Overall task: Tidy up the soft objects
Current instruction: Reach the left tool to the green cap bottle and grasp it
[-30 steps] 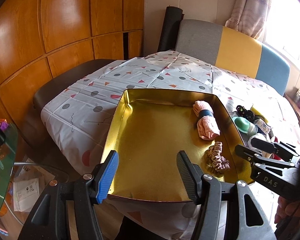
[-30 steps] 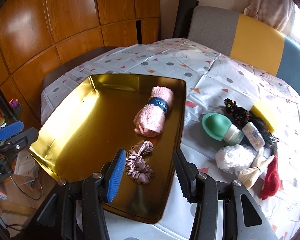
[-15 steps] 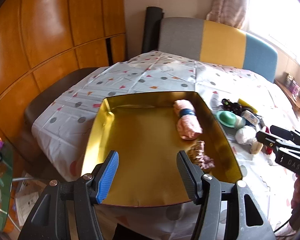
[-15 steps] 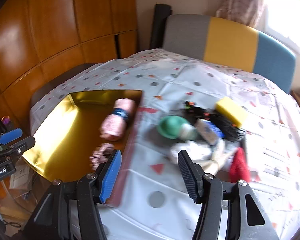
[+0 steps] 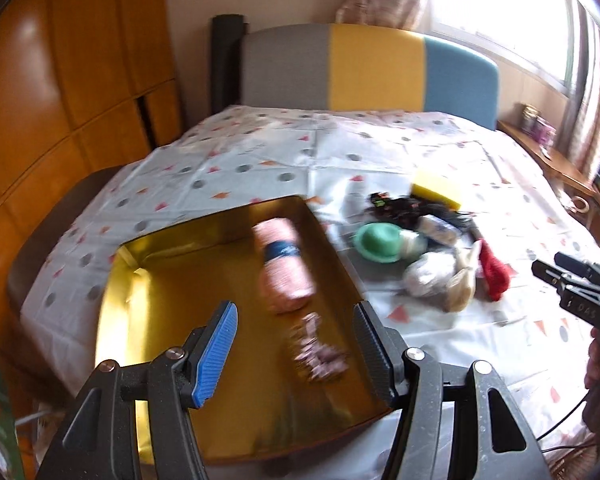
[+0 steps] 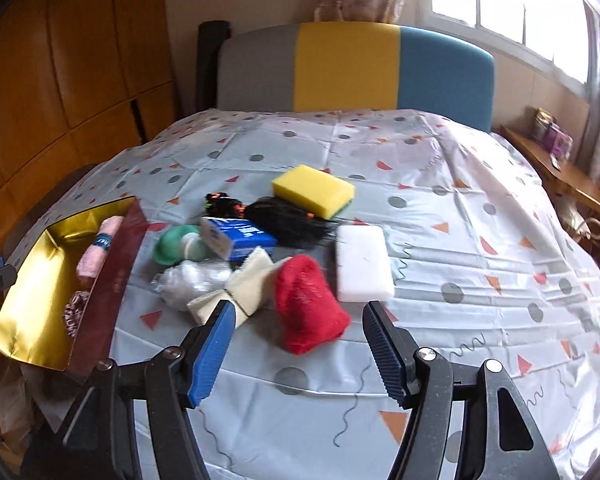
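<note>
Gold tray (image 5: 120, 300) near table edge; cloth (image 6: 480, 320) bare rightward.

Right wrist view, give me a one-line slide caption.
Open right gripper, jaws just widened and empty, faces a red knit item among soft objects beside the gold tray.

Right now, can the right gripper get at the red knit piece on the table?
Probably yes. The right gripper is open and empty, its jaws having just been opening, and the red knit piece lies just ahead of it, nothing between. A cream bow touches its left side and could get nudged.
</note>
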### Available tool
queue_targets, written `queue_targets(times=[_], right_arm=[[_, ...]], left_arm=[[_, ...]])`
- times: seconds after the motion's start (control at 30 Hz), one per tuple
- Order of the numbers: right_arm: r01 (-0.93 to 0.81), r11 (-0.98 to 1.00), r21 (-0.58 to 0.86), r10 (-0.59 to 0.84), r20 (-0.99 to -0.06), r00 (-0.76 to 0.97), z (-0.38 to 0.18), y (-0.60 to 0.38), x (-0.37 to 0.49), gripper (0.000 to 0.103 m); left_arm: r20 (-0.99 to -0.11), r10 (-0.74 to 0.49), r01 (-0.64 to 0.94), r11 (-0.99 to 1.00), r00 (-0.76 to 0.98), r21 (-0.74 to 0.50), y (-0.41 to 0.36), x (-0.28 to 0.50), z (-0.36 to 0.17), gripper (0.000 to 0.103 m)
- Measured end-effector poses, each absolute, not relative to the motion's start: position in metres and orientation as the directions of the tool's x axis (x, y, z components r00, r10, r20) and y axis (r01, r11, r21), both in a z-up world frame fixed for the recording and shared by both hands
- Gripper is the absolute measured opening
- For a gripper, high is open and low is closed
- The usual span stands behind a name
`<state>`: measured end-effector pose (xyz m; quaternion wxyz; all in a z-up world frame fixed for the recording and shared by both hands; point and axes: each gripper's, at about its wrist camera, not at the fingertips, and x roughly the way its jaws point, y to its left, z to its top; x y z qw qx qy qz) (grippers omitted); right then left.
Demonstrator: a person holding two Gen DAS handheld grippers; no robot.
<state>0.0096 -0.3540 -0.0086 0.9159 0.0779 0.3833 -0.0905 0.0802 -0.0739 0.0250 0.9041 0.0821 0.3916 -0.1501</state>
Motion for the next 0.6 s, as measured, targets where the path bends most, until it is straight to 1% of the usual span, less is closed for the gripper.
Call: queue_targets(times=[0.07,0.17,0.27,0.33,0.37,0.43,0.47,0.5,0.57,0.6], right_arm=[[0.269,0.958,0.098,-0.119,-0.718,0.686,-0.013,-0.37,0.006,0.067],[0.306,0.943,0.132,-0.121,-0.718,0.685,-0.016,-0.388,0.004,0.067],[0.315,0.937,0.149,-0.118,-0.715,0.689,-0.015,-0.395,0.002,0.069],[0.316,0.935,0.164,-0.109,-0.713,0.693,-0.014,-0.397,0.001,0.071],[0.315,0.935,0.163,-0.11,-0.711,0.694,-0.013,-0.397,0.0,0.072],[0.315,0.934,0.167,-0.11,-0.706,0.699,-0.011,-0.398,-0.001,0.073],[0.318,0.931,0.178,-0.105,-0.705,0.702,-0.01,-0.399,-0.001,0.074],[0.319,0.928,0.19,-0.099,-0.702,0.705,-0.01,-0.401,-0.002,0.075],[0.322,0.927,0.193,-0.1,-0.701,0.706,-0.009,-0.401,-0.002,0.076],[0.323,0.927,0.191,-0.101,-0.701,0.706,-0.009,-0.401,-0.002,0.076]], left_arm=[[-0.744,-0.26,0.383,0.924,0.615,-0.006,-0.087,0.091,0.027,0.06],[-0.788,-0.326,0.425,0.901,0.522,-0.092,-0.11,0.119,0.025,0.055],[-0.833,-0.346,0.481,0.87,0.432,-0.112,-0.141,0.146,0.015,0.055],[-0.857,-0.371,0.489,0.856,0.357,-0.167,-0.157,0.161,0.006,0.055],[-0.862,-0.355,0.501,0.854,0.362,-0.141,-0.166,0.167,0.004,0.055],[-0.858,-0.271,0.563,0.826,0.437,0.026,-0.188,0.169,0.0,0.055],[-0.861,-0.249,0.587,0.807,0.444,0.069,-0.195,0.171,-0.005,0.055],[-0.872,-0.24,0.599,0.797,0.427,0.074,-0.2,0.177,-0.01,0.055],[-0.902,-0.24,0.605,0.796,0.358,0.028,-0.205,0.192,-0.019,0.055],[-0.908,-0.226,0.594,0.804,0.353,0.032,-0.206,0.2,-0.024,0.055]])
